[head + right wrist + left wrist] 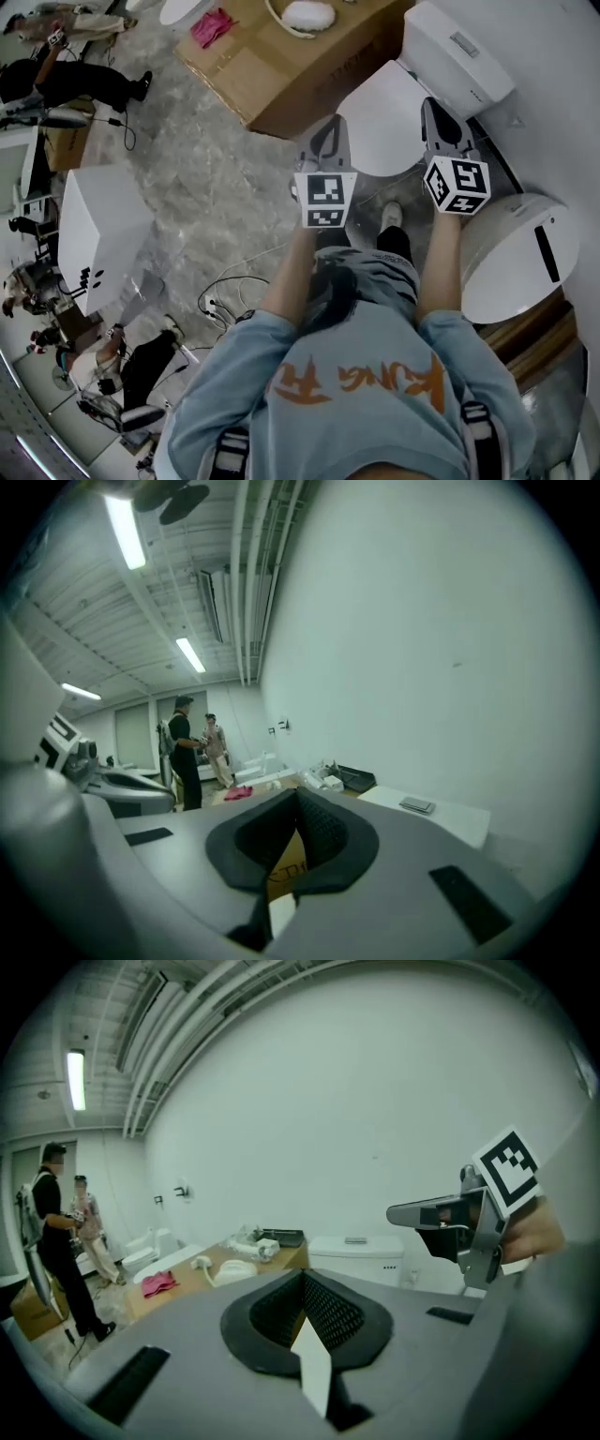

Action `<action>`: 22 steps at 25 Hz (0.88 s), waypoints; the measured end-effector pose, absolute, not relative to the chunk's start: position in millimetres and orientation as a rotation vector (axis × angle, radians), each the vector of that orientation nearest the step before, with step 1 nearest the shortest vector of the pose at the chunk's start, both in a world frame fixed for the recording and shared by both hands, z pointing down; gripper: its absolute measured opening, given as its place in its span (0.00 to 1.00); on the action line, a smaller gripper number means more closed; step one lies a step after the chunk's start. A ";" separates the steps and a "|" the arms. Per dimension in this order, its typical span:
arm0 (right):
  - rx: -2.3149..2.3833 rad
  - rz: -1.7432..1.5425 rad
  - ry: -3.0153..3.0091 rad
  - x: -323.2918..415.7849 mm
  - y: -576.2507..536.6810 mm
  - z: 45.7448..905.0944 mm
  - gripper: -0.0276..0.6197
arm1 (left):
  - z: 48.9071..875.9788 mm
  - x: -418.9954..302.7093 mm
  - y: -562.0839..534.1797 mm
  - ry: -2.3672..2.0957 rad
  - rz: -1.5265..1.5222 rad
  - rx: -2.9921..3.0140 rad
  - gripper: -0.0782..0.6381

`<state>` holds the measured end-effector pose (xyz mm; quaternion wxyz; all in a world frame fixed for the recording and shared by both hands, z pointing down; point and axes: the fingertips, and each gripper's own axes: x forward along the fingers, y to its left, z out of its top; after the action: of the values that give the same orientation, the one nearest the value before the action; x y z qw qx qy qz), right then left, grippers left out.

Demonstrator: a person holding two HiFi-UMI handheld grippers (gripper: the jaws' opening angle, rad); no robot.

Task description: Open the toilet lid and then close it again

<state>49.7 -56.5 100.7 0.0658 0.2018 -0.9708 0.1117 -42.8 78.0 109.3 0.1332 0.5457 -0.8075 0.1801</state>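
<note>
**Toilet lid [386, 127] down, both tools closed and empty**

The left gripper [329, 124] has its fingers pressed together at the tips, with nothing between them. The right gripper [434, 103] is the same. The white lid lies flat on the bowl, between the two sets of fingertips and below them. The tank [459, 54] sits just beyond the right fingertips, and a cardboard box [281, 70] lies beyond the left ones.

Left hand-held gripper [325, 129] and right hand-held gripper [437, 111] abreast, jaws together

White oval toilet lid [380, 122] closed, lying flat before tank [459, 54].
</note>
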 end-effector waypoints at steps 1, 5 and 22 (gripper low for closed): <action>0.621 0.294 -2.906 46.9 -57.0 110.1 0.06 | 119.6 -44.2 71.1 -2.305 0.541 1.613 0.15; 0.642 0.229 -2.828 30.4 -50.7 157.8 0.06 | 173.6 -59.1 52.4 -2.150 0.653 1.724 0.15; 0.815 0.370 -2.534 0.9 5.8 379.5 0.06 | 388.6 -81.4 41.4 -1.663 1.028 2.130 0.15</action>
<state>0.9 5.8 379.5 0.2254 0.2954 -0.9187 0.1342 -81.4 41.4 388.6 0.1249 0.7309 -0.5708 0.3527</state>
